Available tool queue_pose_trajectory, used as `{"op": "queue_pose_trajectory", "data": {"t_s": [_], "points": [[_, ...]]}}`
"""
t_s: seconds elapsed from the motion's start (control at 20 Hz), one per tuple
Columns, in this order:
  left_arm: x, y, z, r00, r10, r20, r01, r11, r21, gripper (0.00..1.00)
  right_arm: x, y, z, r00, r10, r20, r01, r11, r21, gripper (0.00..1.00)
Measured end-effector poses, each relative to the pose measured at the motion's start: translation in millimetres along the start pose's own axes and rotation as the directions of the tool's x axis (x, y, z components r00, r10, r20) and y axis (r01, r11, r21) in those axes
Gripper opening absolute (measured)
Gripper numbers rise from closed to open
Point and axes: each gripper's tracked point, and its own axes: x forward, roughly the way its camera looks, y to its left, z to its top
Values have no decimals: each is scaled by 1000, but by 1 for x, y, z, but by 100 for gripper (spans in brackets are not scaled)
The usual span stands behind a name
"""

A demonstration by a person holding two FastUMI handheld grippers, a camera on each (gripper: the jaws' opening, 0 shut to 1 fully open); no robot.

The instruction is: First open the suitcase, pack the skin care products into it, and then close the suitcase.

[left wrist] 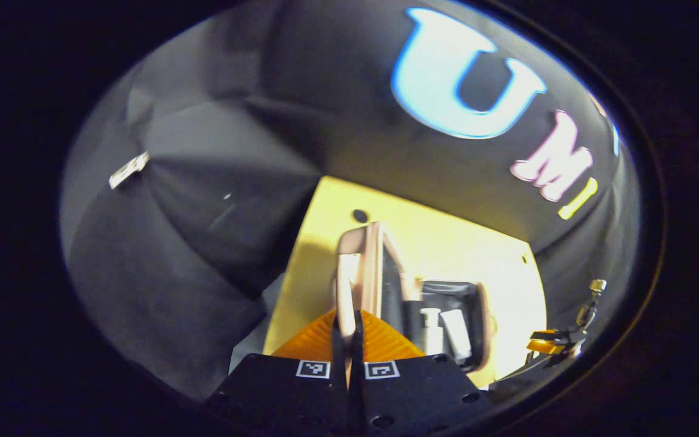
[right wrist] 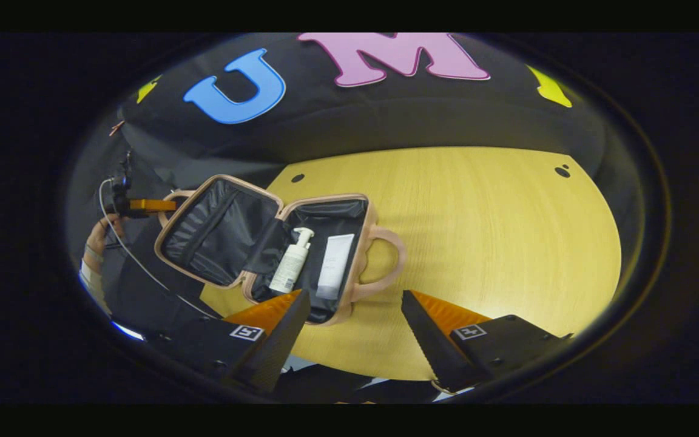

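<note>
in the right gripper view a hand (right wrist: 96, 240) at the far left holds the left gripper (right wrist: 154, 206), which in the left gripper view has its fingers closed together on the lid handle (left wrist: 346, 285) of the suitcase (right wrist: 264, 243). the suitcase lies open on the wooden table (right wrist: 477, 230), with a pump bottle (right wrist: 292, 262) and a white tube (right wrist: 333, 265) lying side by side in its lined base. right of them the right gripper (right wrist: 355, 334) hovers near the case with its fingers wide apart, holding nothing.

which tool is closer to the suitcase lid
Left. The left tool is shut on the lid's handle; the right tool hangs open near the case's base, apart from the lid.
</note>
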Motion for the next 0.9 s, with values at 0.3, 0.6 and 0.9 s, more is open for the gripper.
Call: {"op": "queue_pose_trajectory", "data": {"t_s": [0.3,0.6,0.9], "points": [[3,-200,4,969,-243,35,237,963,125,6,-44,-43,-1,998,-11,68,13,999,-31,96],[137,-340,-72,924,-378,-57,382,921,79,6,-104,-106,-12,987,-106,121,101,994,50,96],[225,-373,-160,947,-257,-193,293,936,196,9,-157,-167,-23,949,-250,192,217,960,177,96]]}}
